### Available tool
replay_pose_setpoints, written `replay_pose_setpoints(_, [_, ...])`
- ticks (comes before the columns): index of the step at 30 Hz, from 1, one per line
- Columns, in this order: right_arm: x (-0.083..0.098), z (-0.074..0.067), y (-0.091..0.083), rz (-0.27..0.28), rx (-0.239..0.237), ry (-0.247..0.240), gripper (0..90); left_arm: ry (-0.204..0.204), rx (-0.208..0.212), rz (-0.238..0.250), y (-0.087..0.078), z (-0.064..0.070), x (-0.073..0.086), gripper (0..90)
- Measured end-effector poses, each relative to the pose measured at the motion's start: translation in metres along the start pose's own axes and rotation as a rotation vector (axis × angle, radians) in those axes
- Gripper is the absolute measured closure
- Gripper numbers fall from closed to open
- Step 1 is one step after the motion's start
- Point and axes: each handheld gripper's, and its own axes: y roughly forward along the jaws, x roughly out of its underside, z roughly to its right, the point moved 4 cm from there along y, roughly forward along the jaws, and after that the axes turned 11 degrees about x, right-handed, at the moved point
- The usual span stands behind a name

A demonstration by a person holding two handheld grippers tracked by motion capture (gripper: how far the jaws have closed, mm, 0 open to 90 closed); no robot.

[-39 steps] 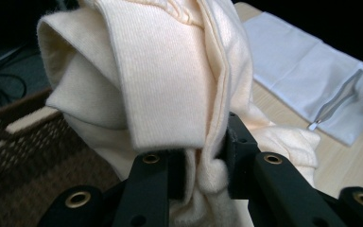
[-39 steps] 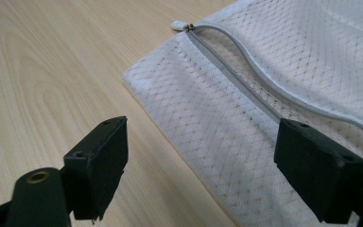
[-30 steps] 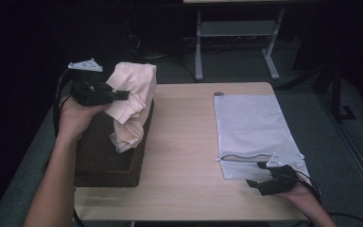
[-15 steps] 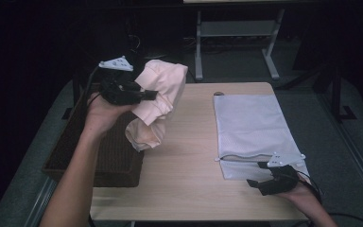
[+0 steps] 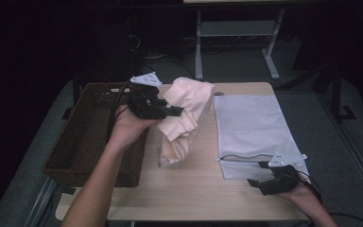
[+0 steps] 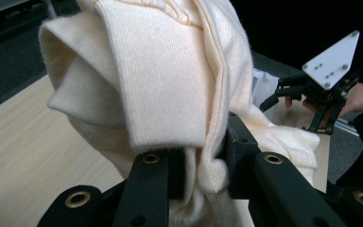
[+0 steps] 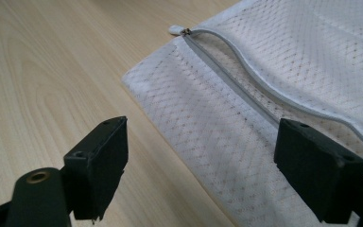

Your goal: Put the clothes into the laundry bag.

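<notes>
Since the earlier frames the left gripper [image 5: 177,111] has carried the cream knit garment [image 5: 185,118] rightward, off the wicker basket [image 5: 82,142] and over the middle of the table [image 5: 189,189]; the basket, previously under the hand, now lies exposed at the table's left end. The right gripper [image 5: 255,182] has not shifted.

Left gripper: its jaws are pinching a bunched fold of the garment, as the left gripper view confirms, with ribbed cloth [image 6: 170,90] gathered between the two black jaws and draping over them. The garment hangs from that grip. Its upper part is raised clear of the table; its lower end reaches down to the wood near the basket's right wall, though whether it actually rests there cannot be told. The garment is just left of the white mesh laundry bag [image 5: 255,127].

Right gripper: held low at the near right corner of the table, at the near edge of the laundry bag. Its jaws are spread wide and hold nothing. In the right gripper view the bag [image 7: 264,118] lies flat between and beyond the jaws, its grey zipper [image 7: 246,75] running across the mesh, with the zipper pull [image 7: 182,31] at the far end, near the bag's corner. The zipper line appears partly parted.
</notes>
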Motion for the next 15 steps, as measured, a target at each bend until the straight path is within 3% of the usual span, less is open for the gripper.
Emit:
replay_pose_setpoints(6, [0.000,0.003,-0.001,0.006,0.000,0.014,20.5,-0.009,0.012,-0.032,0.026,0.004,0.018,73.7])
replay_pose_setpoints(15, [0.000,0.006,-0.003,0.006,0.005,0.035,23.3,-0.034,0.027,-0.062,0.045,0.005,0.050,73.7])
